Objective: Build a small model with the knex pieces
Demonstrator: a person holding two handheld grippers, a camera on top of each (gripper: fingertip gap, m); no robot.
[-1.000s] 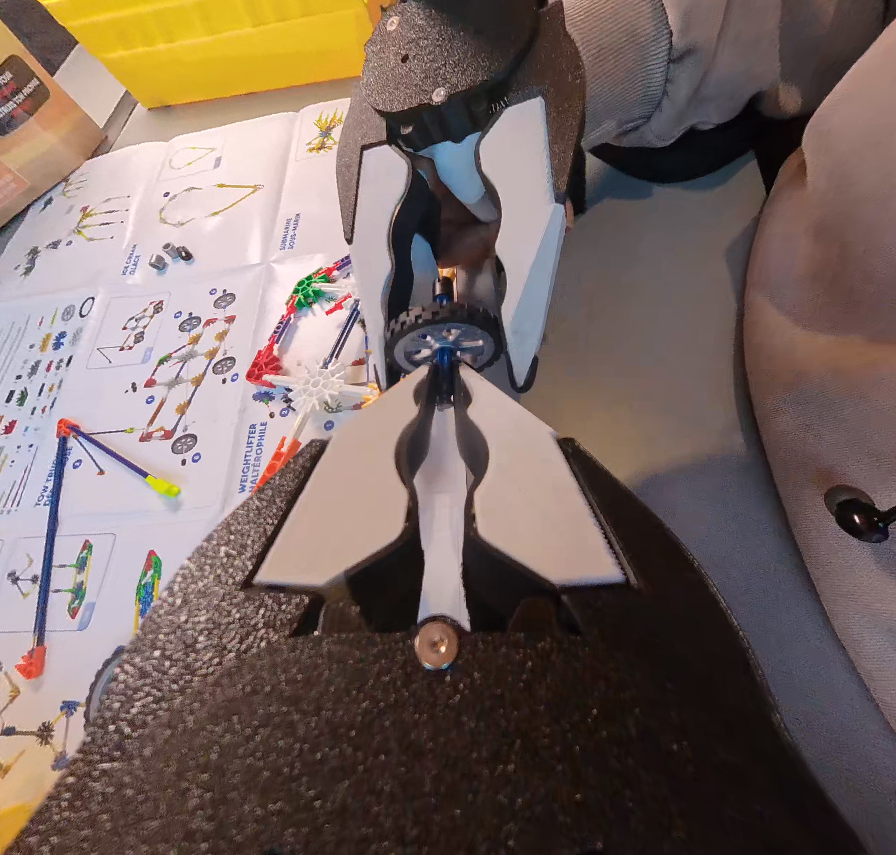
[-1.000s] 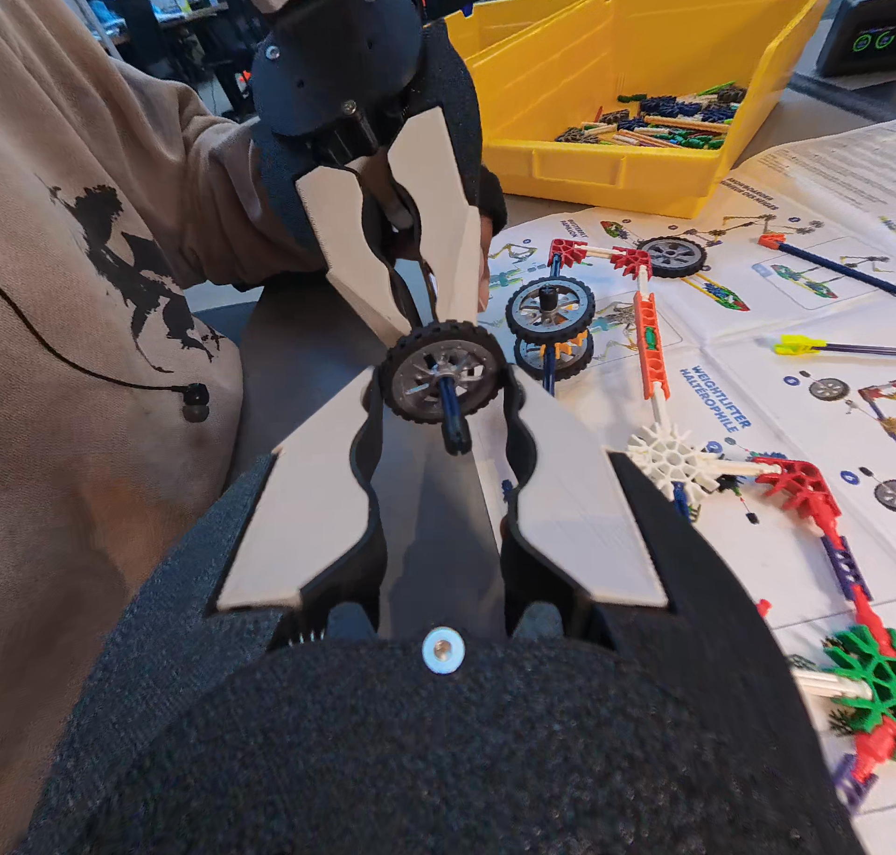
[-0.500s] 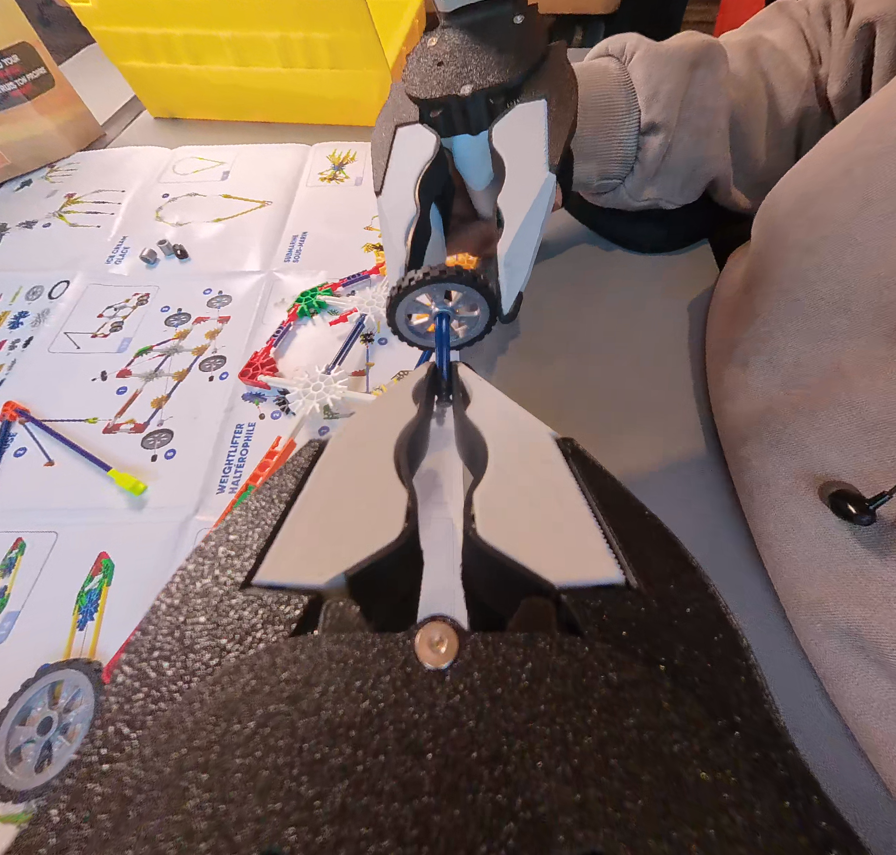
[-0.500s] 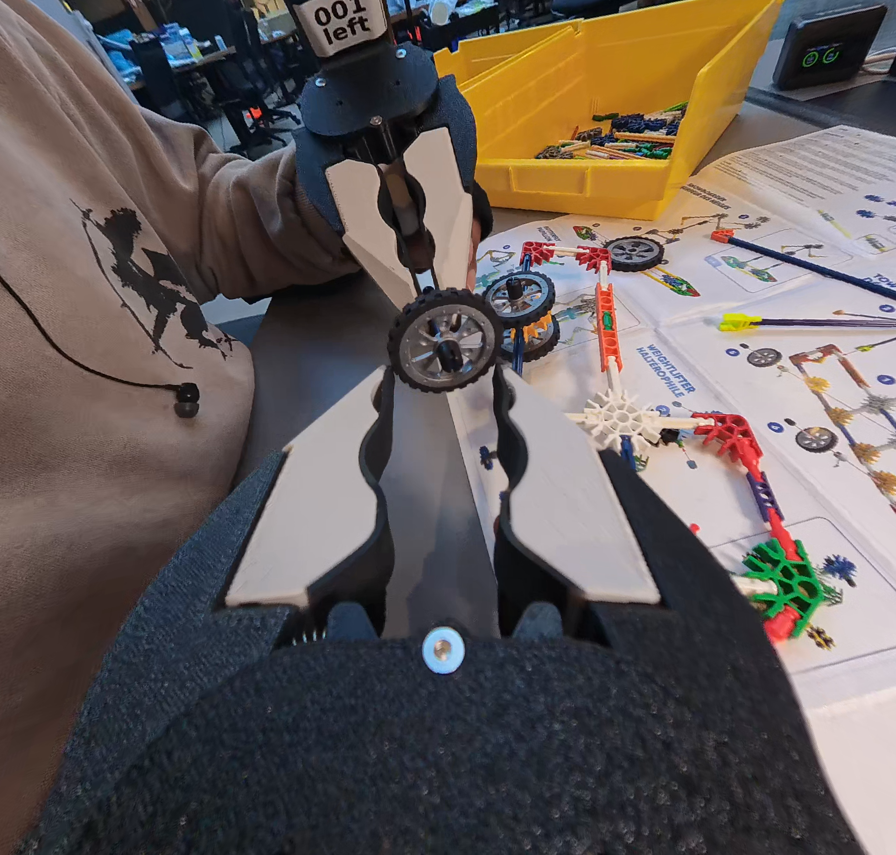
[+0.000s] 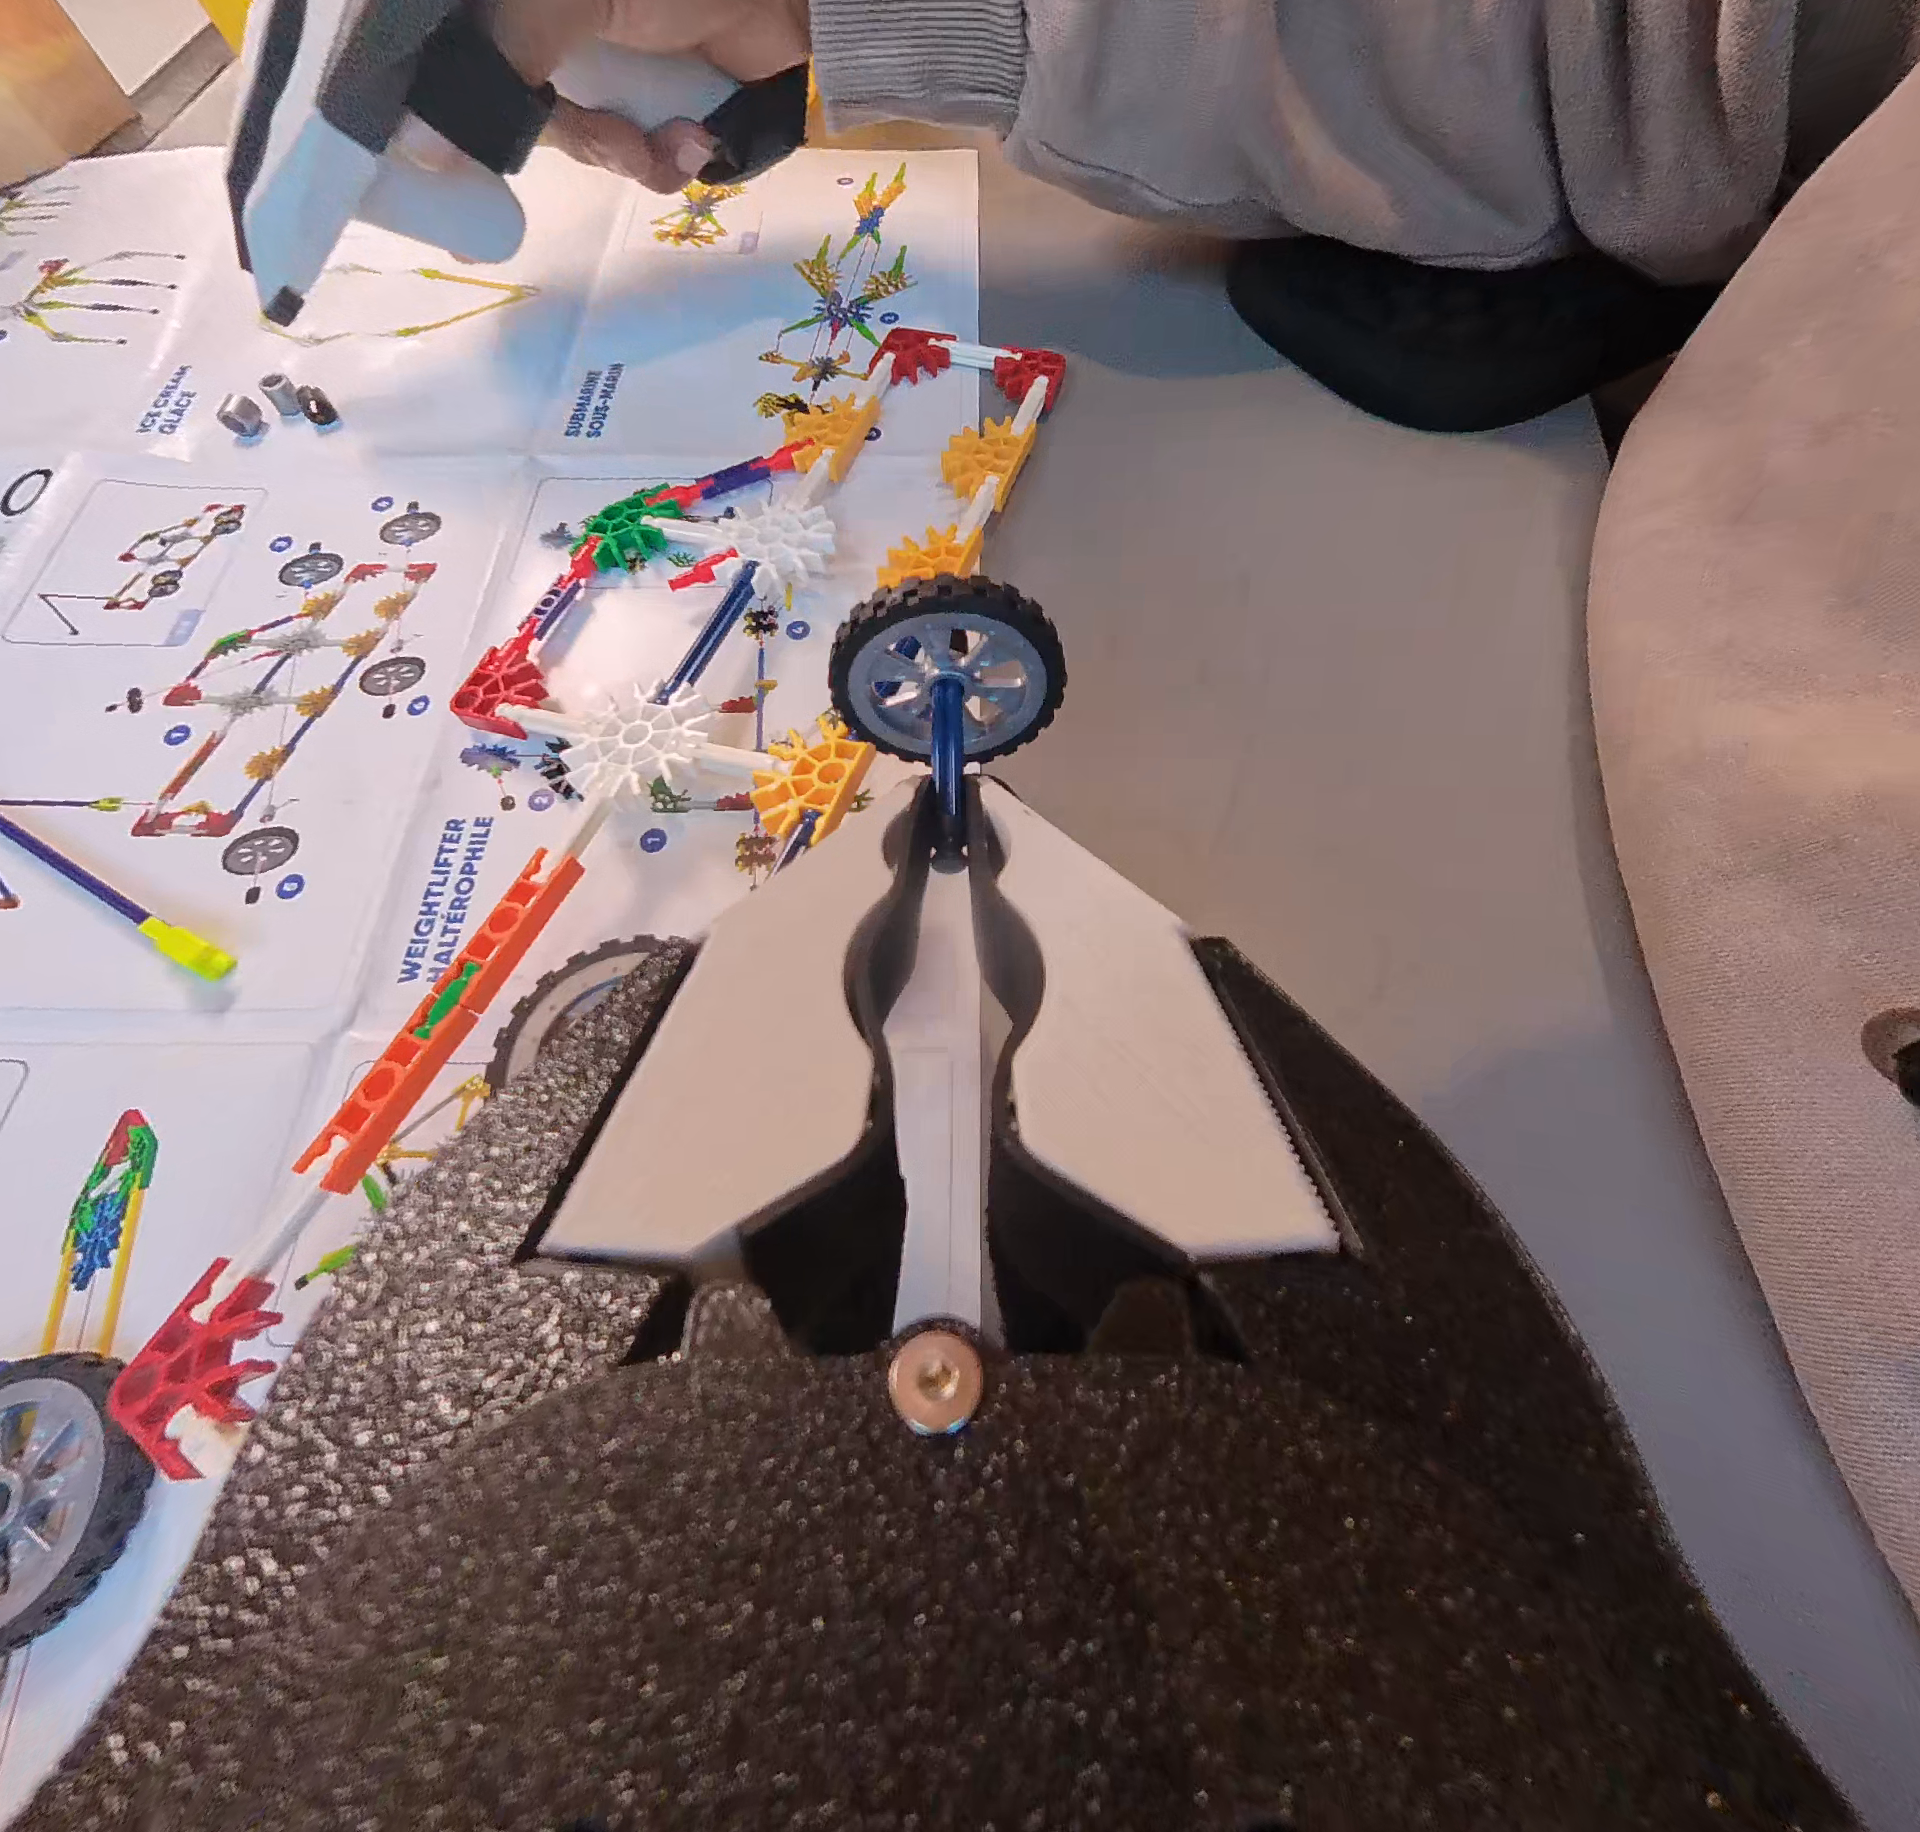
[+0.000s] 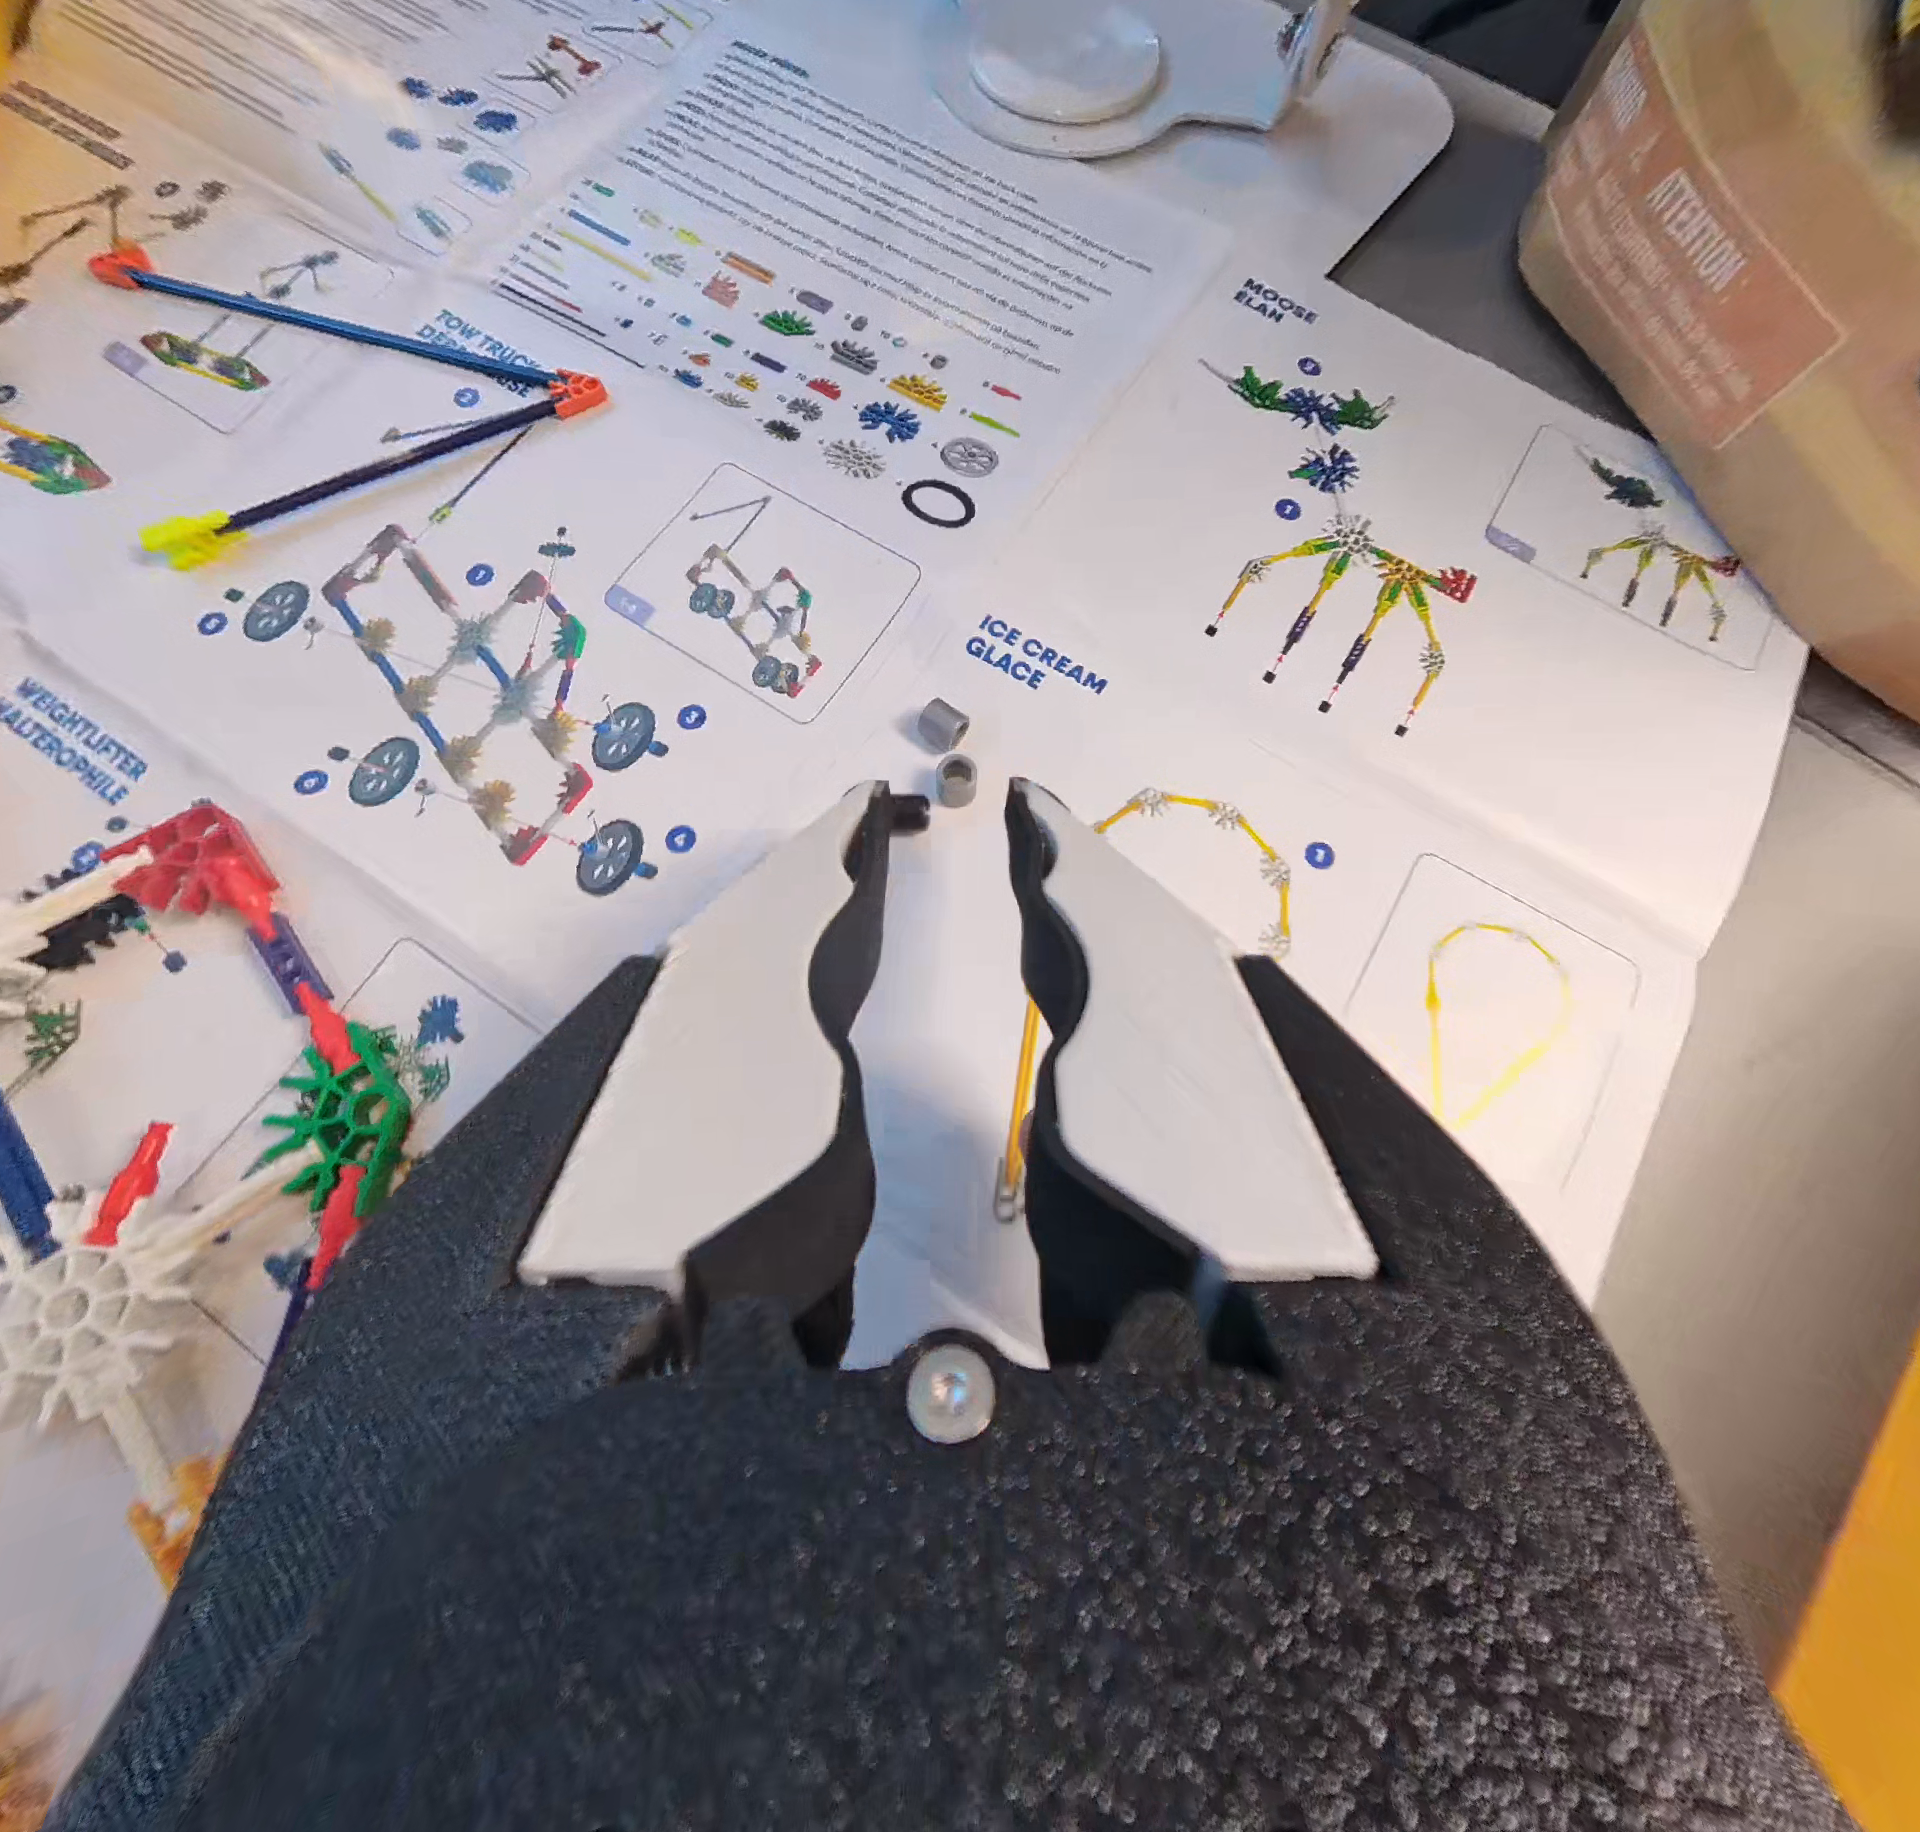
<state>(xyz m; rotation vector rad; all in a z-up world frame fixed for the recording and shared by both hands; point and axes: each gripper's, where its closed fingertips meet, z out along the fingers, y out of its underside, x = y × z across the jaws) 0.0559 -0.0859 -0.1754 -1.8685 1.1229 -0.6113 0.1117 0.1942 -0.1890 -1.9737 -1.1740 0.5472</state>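
Left tongs [image 5: 948, 808] clamp wheel's blue rod [image 5: 945, 743]; right tongs [image 6: 943, 803] apart over spacers [image 6: 956, 781]

Your left tongs [image 5: 948, 795] clamp a dark blue rod [image 5: 945, 743] bearing a black-tyred, silver-spoked wheel [image 5: 948, 683] at its far end, at 12 o'clock. Your right tongs [image 6: 945, 795] gape over the instruction sheet [image 6: 1143, 494]; a small grey sleeve [image 6: 956, 781] lies between their tips, another [image 6: 943, 722] just beyond, and a tiny black piece [image 6: 914, 812] touches the left tip.
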